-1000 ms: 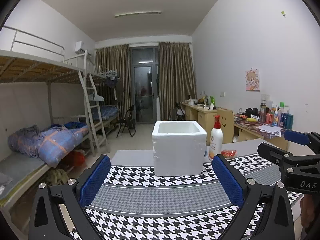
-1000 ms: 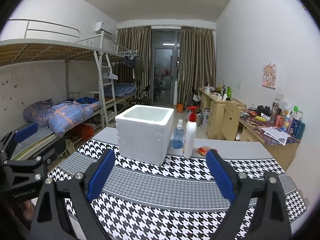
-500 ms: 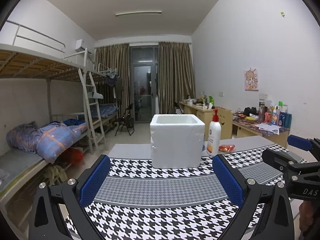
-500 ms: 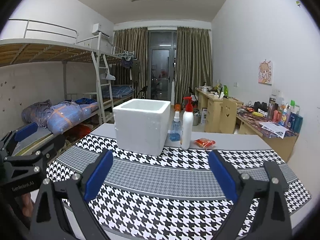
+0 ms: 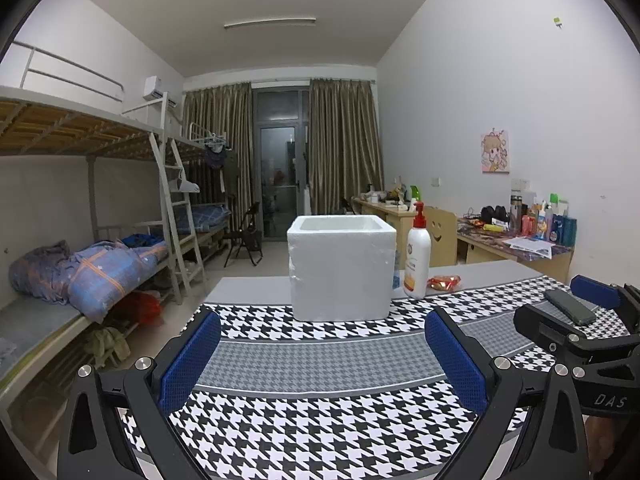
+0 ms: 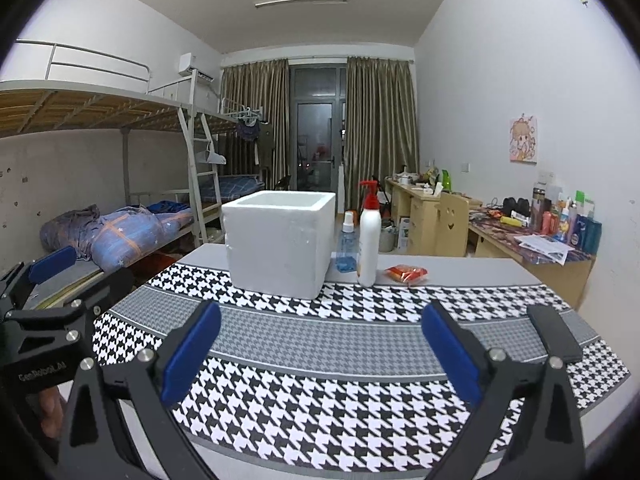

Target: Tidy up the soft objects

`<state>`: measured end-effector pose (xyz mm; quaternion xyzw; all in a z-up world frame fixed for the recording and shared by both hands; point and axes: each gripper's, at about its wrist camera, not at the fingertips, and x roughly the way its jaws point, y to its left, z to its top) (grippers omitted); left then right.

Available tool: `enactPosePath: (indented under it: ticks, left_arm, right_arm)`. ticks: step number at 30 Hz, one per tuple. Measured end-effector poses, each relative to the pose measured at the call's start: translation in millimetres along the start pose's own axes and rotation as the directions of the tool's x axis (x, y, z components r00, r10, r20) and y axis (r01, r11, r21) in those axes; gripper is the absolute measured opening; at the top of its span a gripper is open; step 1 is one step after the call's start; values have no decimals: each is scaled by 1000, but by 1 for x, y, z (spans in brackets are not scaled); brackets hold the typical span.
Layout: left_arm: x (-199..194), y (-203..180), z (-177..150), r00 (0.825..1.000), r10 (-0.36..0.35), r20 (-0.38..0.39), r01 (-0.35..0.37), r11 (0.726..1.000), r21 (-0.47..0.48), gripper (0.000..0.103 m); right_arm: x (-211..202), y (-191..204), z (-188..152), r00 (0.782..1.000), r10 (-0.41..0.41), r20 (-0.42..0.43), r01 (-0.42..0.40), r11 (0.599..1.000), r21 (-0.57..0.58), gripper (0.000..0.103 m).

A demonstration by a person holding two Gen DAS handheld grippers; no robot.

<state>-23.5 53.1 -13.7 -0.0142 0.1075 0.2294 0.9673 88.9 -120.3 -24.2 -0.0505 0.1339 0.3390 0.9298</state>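
The red packet (image 6: 407, 271) lies beyond the right gripper (image 6: 320, 350), toward the table's (image 6: 320, 332) far edge; both grippers spread, empty.

A: Setting? Shared dorm room.
B: Evidence: metal bunk beds (image 5: 92, 216) with ladder (image 5: 176, 216) along left wall, rumpled blue quilt (image 5: 96, 272) on lower bunk.
A: Also desks (image 6: 424, 208) lining right wall, toiletry bottles (image 6: 568, 220), curtained balcony door (image 5: 280, 184) far end.

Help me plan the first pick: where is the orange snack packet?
In the right wrist view the orange snack packet lies flat on the table, just right of the white pump bottle.
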Motion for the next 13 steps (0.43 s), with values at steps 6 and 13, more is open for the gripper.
enactPosePath:
  ticks: [6,13]
  left_arm:
    - [1,-2,-5,1000,1,-12,-1,1000,2,102]
    - [3,-4,-7,1000,-8,-26,9,1000,10,102]
  right_arm:
    - [2,-3,-4,1000,-11,-18,11,1000,5,102]
    - [4,-4,-6,999,-10,-31,10,1000,12,102]
